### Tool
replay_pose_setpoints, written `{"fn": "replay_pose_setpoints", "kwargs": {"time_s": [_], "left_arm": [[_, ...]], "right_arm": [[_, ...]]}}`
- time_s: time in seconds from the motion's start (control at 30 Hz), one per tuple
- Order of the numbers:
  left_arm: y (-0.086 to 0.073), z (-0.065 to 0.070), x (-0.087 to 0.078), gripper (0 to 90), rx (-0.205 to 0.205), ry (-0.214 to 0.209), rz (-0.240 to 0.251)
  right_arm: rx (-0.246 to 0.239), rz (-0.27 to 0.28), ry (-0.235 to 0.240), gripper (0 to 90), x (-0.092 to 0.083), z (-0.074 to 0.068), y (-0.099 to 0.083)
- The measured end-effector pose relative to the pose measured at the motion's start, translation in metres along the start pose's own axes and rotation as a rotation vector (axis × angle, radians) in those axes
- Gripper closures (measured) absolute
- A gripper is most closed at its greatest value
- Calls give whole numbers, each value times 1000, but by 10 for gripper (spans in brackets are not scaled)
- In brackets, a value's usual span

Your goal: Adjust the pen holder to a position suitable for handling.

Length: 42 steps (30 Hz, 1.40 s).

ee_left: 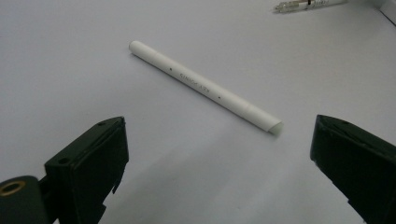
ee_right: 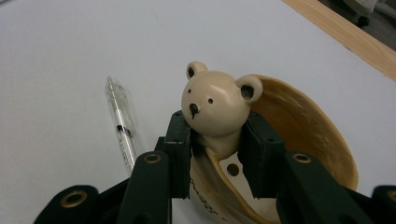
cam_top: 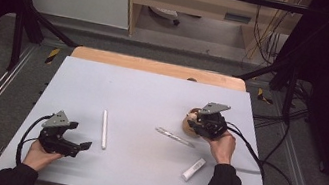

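We held the right claw [ee_right: 215,154] closed on the bear figure [ee_right: 215,105] at centre frame, near the clear pen [ee_right: 122,128]. The left claw [ee_left: 217,158] stood wide open and empty below the white pen [ee_left: 205,87]. A good lift would have needed steady pressure under the rounded head.

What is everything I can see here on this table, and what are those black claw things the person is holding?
Beige bear-shaped holder with a shell-like bowl: one, right of centre, its head between the right gripper's jaws.
Clear plastic pen: one, lying mid-table, left of the bear.
Long white pen: one, left of centre, ahead of the left gripper.
Short white tube: one, near edge, right side.
Pale grey table top: one, wooden strip at its far edge.
Left gripper: black, jaws wide apart, holding nothing.
Right gripper: black, clamped on the bear.
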<state>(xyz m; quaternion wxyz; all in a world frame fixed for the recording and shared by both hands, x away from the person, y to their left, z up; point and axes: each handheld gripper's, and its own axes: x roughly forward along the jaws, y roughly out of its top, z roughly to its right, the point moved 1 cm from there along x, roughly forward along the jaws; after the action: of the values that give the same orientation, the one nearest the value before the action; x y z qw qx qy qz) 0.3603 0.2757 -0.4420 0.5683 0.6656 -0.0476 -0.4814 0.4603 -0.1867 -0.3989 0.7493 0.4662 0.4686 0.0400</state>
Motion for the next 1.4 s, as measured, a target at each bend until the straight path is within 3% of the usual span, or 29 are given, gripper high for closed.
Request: {"fn": "replay_pose_setpoints", "kwargs": {"time_s": [0.57, 1.0, 1.4], "left_arm": [[0, 0, 0, 43, 0, 0, 1], [0, 0, 0, 43, 1, -2, 0], [0, 0, 0, 43, 1, -3, 0]], "right_arm": [[-16, 33, 24, 663, -3, -20, 35], [-23, 47, 51, 663, 15, -38, 58], [-34, 49, 69, 663, 46, -52, 75]]}}
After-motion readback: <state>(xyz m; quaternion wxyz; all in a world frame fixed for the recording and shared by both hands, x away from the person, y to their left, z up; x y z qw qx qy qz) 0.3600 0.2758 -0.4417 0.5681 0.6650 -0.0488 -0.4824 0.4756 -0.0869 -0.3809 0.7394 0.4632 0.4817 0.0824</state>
